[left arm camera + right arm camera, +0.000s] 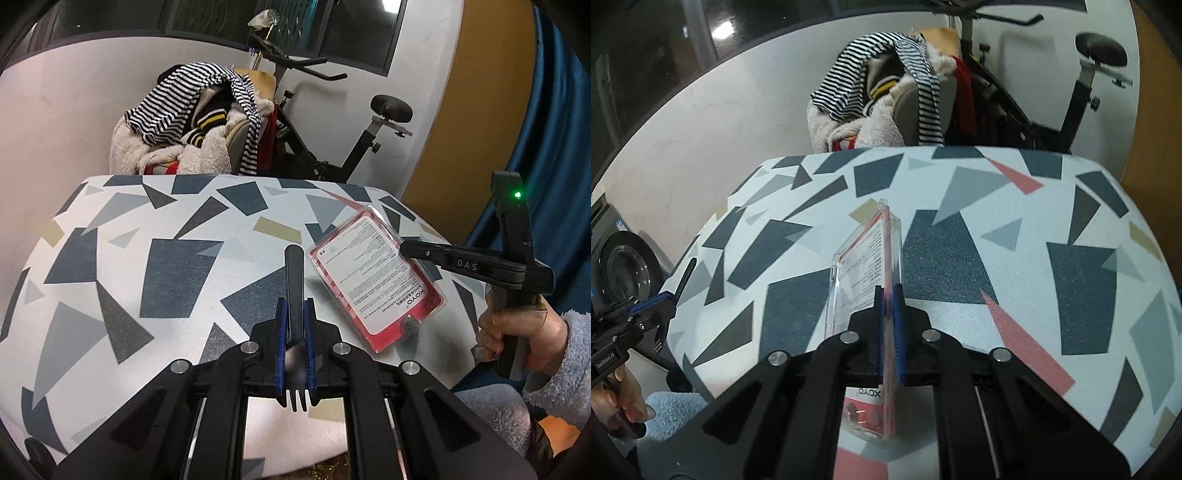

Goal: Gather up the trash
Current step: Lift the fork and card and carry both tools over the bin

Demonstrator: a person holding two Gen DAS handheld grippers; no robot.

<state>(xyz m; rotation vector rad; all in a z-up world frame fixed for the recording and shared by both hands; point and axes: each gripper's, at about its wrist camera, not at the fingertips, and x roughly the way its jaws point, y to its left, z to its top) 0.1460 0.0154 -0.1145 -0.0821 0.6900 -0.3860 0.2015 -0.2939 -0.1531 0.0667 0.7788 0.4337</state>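
Note:
A black plastic fork [294, 288] is clamped between the blue pads of my left gripper [295, 306], handle pointing forward and tines toward the camera, above the patterned table [166, 258]. A clear plastic package with a red card and white label [376, 277] hangs tilted above the table's right side, pinched by my right gripper [410, 249]. In the right wrist view the package [871, 266] stands on edge between the pads of my right gripper [888, 295], which is shut on it. My left gripper [670, 297] shows at the far left edge with the fork handle [685, 277] sticking up.
A chair heaped with striped and fleecy clothes [192, 129] stands behind the table, an exercise bike [332, 147] beside it. A blue curtain [554, 147] hangs on the right. A washing machine door [624, 273] sits low at left. A hand in a fleecy sleeve [524, 339] holds the right tool.

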